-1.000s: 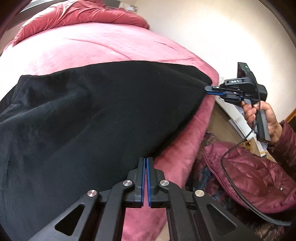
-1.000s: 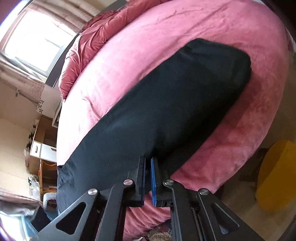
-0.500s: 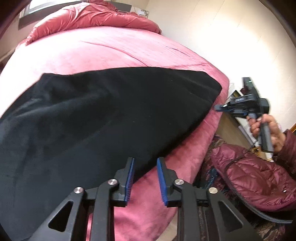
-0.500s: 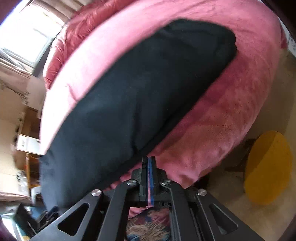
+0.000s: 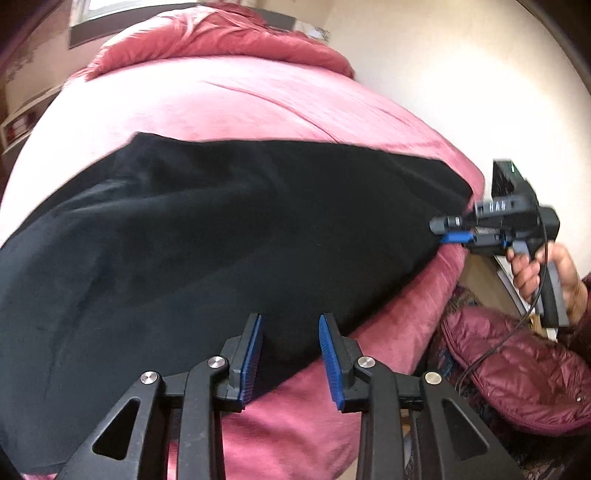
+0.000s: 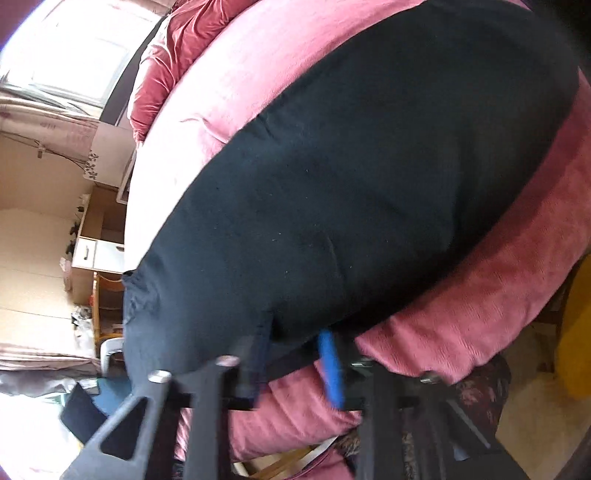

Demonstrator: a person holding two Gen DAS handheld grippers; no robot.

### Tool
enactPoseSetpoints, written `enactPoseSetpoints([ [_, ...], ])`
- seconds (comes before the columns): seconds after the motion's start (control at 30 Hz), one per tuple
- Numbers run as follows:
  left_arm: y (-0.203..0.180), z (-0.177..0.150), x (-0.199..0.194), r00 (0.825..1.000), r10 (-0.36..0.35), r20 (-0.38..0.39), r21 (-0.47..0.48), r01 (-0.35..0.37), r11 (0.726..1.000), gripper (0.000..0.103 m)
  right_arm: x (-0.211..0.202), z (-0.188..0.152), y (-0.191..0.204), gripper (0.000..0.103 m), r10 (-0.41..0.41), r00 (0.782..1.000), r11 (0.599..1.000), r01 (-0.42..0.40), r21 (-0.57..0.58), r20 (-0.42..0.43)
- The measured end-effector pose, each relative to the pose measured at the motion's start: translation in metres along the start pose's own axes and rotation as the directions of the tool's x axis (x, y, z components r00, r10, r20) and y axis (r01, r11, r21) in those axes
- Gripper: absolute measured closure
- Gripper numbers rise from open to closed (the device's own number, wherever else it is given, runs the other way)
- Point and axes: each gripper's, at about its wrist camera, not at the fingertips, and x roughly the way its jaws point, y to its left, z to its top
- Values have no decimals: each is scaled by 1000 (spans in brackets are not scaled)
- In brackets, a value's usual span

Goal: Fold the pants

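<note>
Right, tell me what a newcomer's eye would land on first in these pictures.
First the long black fabric pants, spread flat across the pink velvety bedspread along its near edge. Next the left gripper, jaws just opened and empty over the pants' near hem, and the right gripper at the pants' far right end, its jaws just starting to part.

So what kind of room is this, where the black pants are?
Most likely a bedroom. The black fleece pants lie on a big bed under a pink velvety blanket, with a rumpled red quilt at its far end, beside a bright curtained window and a small white-and-wood cabinet.
</note>
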Motion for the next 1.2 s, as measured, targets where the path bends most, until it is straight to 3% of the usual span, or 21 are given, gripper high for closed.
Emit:
enactPoseSetpoints([
  [0.07, 11, -1, -9, 1000, 13, 17, -25, -13, 1000, 71, -3, -3, 5, 96, -27, 1000, 999, 27, -29, 12],
  [0.23, 33, -8, -33, 999, 13, 43, -49, -11, 999, 71, -28, -17, 24, 97, -86, 996, 981, 91, -174, 36],
  [0.3, 40, -12, -33, 999, 32, 30, -57, -30, 998, 71, -22, -19, 15, 97, -112, 994, 980, 112, -166, 11],
  [0.5, 60, -14, -30, 995, 101, 3, -134, -100, 986, 71, -7, -14, -6, 95, -84, 996, 993, 83, -81, -11],
  [0.6, 63, -18, -16, 979, 192, -65, -139, -199, 970, 71, -16, -14, -6, 75, -91, 996, 992, 89, -85, -13],
  [0.67, 66, -18, -20, 983, 179, -45, -157, -184, 970, 71, -24, -15, 1, 72, -126, 992, 982, 122, -142, -13],
  [0.8, 76, -16, -30, 985, 173, -8, -201, -171, 965, 71, -38, -19, 40, 72, -164, 986, 936, 164, -311, 26],
  [0.97, 94, -9, -39, 982, 188, 21, -261, -176, 949, 71, 3, -18, 119, 72, -68, 997, 865, 44, -499, -31],
  [1.2, 98, 8, -44, 974, 218, 63, -250, -196, 948, 71, 87, -16, 242, 72, 11, 989, 730, -109, -674, -147],
])
